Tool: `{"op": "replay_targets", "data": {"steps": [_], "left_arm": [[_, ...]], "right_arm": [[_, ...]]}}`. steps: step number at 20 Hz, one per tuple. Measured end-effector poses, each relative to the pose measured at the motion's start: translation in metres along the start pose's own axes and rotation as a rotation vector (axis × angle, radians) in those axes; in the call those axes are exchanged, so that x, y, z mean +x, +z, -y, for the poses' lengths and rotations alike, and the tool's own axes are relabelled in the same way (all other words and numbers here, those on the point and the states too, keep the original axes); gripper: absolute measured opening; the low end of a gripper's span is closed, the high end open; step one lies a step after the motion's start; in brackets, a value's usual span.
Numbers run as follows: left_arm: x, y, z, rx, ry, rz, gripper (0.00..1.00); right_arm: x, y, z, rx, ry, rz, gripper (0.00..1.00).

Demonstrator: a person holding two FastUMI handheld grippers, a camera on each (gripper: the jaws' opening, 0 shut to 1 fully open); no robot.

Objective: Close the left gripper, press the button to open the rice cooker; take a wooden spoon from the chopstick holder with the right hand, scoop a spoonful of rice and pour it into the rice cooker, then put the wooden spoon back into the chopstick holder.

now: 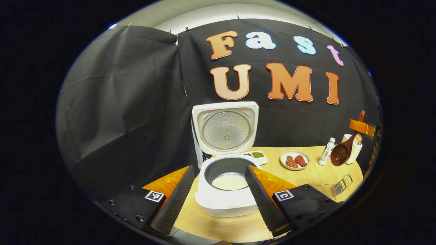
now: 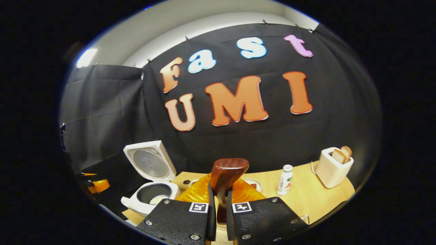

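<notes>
Right now the right gripper [image 2: 218, 204] is clamped on the wooden spoon [image 2: 227, 173], handle between its fingers and bowl standing upright above them. From it the open cooker [image 2: 150, 194] lies low and left across the desk [image 2: 303, 197], rice already in its pot. Meanwhile the left gripper [image 1: 218, 194] hangs spread wide, straddling the cooker, holding nothing.

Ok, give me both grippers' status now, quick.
Left gripper: open, holding nothing.
Right gripper: jaws shut on the dark brown wooden spoon.

Wooden table [image 1: 306, 177] with rice cooker [image 1: 226, 190], plate [image 1: 295, 160], perhaps toaster [image 2: 333, 167].
</notes>
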State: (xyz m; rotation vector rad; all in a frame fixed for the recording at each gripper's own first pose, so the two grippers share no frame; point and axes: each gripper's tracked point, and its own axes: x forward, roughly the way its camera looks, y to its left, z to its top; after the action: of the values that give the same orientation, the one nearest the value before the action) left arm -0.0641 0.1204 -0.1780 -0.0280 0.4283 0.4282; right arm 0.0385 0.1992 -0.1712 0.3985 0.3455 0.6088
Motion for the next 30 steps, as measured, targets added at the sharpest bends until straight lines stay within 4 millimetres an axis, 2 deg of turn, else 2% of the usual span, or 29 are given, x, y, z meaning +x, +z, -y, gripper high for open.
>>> {"op": "replay_targets", "data": {"steps": [1,2,4,6,9,14,18,20,23,27,30], "left_arm": [[-0.001,0.000,0.006,0.008,-0.005,-0.002,0.99],[-0.001,0.000,0.013,0.013,-0.012,-0.003,0.99],[-0.004,0.001,0.024,0.024,-0.021,-0.002,0.99],[-0.004,0.001,0.033,0.032,-0.022,-0.007,0.99],[-0.008,0.003,0.044,0.019,-0.024,-0.012,0.99],[-0.012,0.014,0.050,0.024,0.008,0.007,1.00],[-0.016,0.020,0.055,0.028,0.030,0.013,0.99],[-0.017,0.022,0.058,0.035,0.038,0.015,0.99],[-0.022,0.024,0.061,0.046,0.040,0.018,0.99],[-0.024,0.031,0.055,0.036,0.056,0.027,0.99],[-0.020,0.047,0.050,0.023,0.055,0.057,0.99]], "right_arm": [[-0.006,-0.009,0.017,0.014,-0.035,-0.017,0.16],[-0.012,-0.018,0.033,0.026,-0.062,-0.037,0.16],[-0.026,-0.032,0.064,0.053,-0.112,-0.070,0.12],[-0.036,-0.036,0.093,0.078,-0.155,-0.077,0.11],[-0.043,-0.046,0.127,0.092,-0.203,-0.091,0.12],[-0.048,-0.068,0.177,0.112,-0.263,-0.135,0.12],[-0.042,-0.093,0.196,0.138,-0.252,-0.172,0.13],[-0.037,-0.111,0.206,0.143,-0.244,-0.193,0.13],[-0.029,-0.135,0.210,0.170,-0.221,-0.234,0.15],[-0.024,-0.154,0.221,0.203,-0.230,-0.238,0.18],[-0.026,-0.169,0.225,0.235,-0.232,-0.259,0.19]]}}
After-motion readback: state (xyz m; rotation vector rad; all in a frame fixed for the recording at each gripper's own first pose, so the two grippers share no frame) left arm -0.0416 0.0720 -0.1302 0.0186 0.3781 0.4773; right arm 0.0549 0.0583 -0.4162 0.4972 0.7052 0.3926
